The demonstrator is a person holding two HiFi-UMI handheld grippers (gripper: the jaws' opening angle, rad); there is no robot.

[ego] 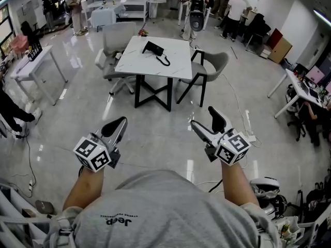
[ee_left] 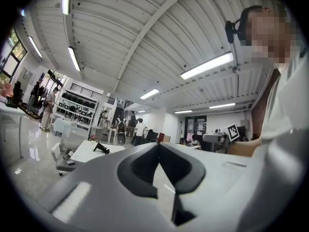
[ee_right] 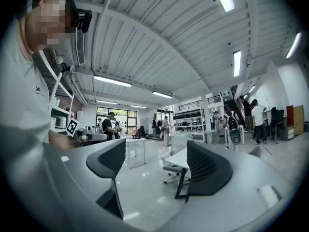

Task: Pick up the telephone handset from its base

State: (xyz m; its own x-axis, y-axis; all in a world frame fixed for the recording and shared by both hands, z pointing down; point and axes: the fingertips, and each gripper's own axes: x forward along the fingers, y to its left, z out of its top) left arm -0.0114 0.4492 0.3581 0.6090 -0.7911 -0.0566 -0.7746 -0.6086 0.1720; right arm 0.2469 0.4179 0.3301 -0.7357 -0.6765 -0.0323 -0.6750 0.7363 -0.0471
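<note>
Across the floor (ego: 155,133) stands the table (ego: 178,56) with telephone (ego: 153,48) — chairs (ego: 118,37) flanking.

The grey fabric T-shirt (ego: 160,211) worn by the person carries the dark brand word "Jeep", seen upside down in the head view. The smaller line printed beside it is illegible.

The black telephone handset (ego: 149,46) appears to lie in its cradle on the black wedge-shaped base (ego: 156,50), though it is too small to separate clearly, set near the far middle of the white square table (ego: 155,68), with a black cord (ego: 164,61) trailing loosely toward the near edge.
</note>
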